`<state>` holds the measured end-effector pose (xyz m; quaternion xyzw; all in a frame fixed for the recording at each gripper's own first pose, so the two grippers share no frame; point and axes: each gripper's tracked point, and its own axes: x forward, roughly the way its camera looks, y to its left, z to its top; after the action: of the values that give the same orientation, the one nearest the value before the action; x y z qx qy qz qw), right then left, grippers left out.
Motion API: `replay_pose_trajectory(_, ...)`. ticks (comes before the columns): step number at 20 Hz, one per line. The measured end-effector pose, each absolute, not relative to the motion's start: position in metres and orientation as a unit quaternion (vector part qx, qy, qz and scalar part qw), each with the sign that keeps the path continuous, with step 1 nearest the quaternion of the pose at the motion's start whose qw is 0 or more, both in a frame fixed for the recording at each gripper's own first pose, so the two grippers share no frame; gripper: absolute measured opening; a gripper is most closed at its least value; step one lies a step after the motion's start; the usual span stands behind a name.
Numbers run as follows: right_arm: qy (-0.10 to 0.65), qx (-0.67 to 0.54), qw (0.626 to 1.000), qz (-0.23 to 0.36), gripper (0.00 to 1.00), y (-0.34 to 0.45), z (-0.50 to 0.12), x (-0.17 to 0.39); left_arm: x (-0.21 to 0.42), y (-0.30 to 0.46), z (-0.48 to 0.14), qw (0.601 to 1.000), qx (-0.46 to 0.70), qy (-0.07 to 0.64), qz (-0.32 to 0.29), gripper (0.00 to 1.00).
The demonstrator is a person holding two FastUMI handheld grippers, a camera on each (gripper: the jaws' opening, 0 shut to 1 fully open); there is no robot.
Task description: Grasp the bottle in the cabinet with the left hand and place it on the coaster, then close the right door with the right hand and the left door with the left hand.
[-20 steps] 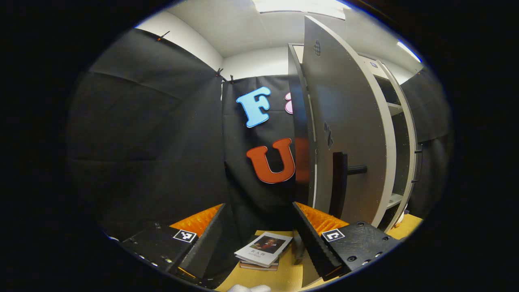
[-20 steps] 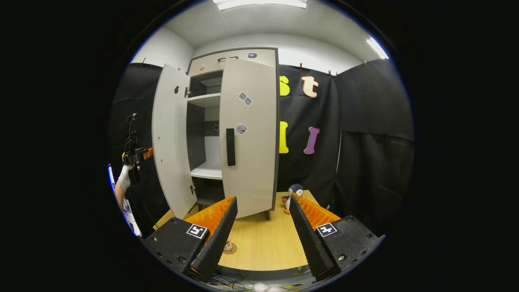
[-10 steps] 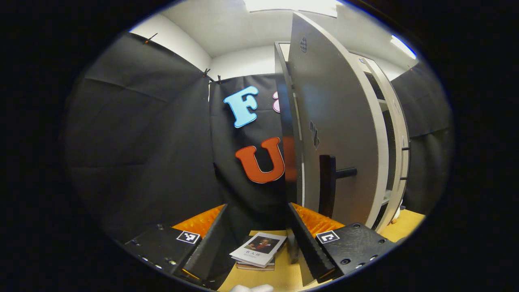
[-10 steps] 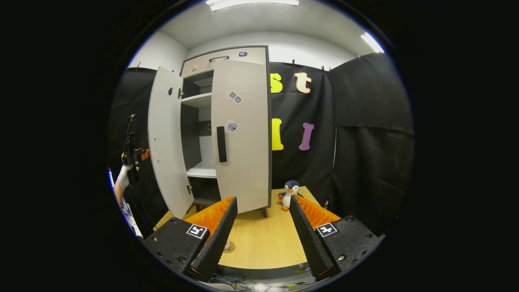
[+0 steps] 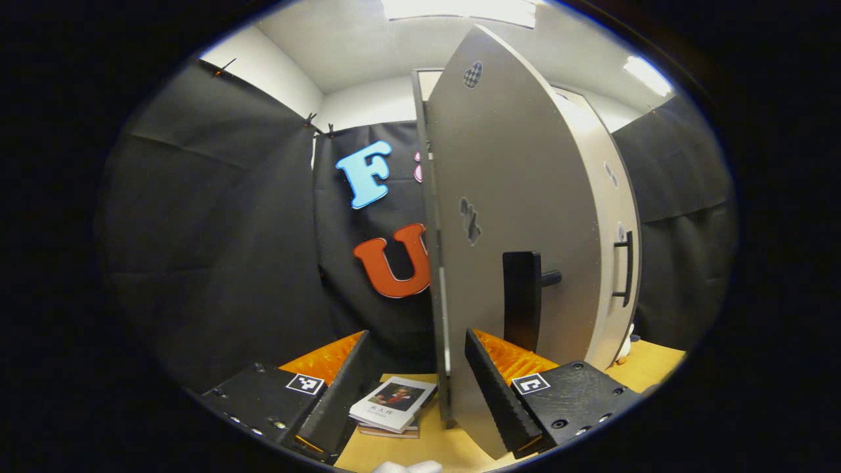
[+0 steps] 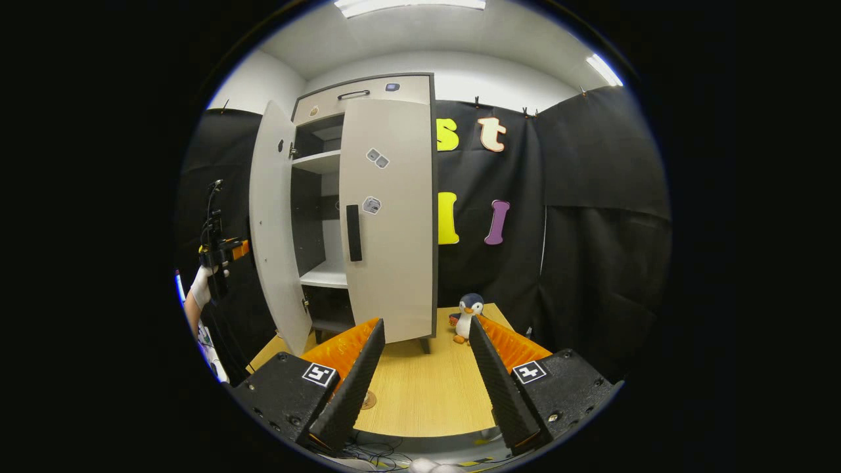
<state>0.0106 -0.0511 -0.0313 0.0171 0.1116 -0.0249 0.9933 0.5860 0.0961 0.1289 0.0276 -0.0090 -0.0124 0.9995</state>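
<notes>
**Beside the cabinet, left door half shut**

On the wooden table [image 6: 420, 394] stands the cabinet [image 6: 368, 105], its right door [image 6: 394, 223] closed and its left door [image 5: 506, 217] partly open. In the left gripper view, the left gripper [image 5: 414, 374] has its jaws spread wide, and the left door's edge runs down between the fingers, with the door's black handle [image 5: 522, 299] just above the right finger; I cannot tell if either finger touches the door. A book [image 5: 392, 404] lies on the table below. In the right gripper view, the right gripper [image 6: 424, 364] hangs open, well back from the cabinet, over the table's near edge. The coaster [image 6: 368, 399] peeks out beside its left finger; the bottle is hidden. A toy penguin [image 6: 468, 317] stands near the cabinet's right corner.
</notes>
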Motion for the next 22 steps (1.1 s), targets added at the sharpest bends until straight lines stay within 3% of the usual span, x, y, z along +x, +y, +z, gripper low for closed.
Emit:
replay_pose_trajectory(2, 0.106, 0.020, 0.994, -0.029, 0.80, -0.058, -0.025, 0.011, 0.592, 0.076, 0.129, 0.999, 0.025, -0.010, -0.023, 0.84)
replay_pose_trajectory(8, 0.092, 0.025, 0.995, -0.032, 0.80, -0.062, -0.013, 0.015, 0.617, 0.020, 0.141, 0.998, 0.004, -0.019, -0.053, 0.89)
replay_pose_trajectory(9, 0.087, 0.023, 0.995, -0.033, 0.80, -0.061, -0.010, 0.016, 0.621, 0.017, 0.145, 0.998, 0.011, -0.025, -0.052, 0.97)
replay_pose_trajectory(11, 0.079, 0.018, 0.996, -0.034, 0.80, -0.062, -0.004, 0.015, 0.625, 0.009, 0.152, 0.998, 0.016, -0.036, -0.053, 0.96)
replay_pose_trajectory(22, 0.067, 0.024, 0.997, -0.011, 0.80, -0.031, 0.004, 0.027, 0.568, 0.003, 0.150, 0.998, -0.006, -0.009, -0.061, 0.96)
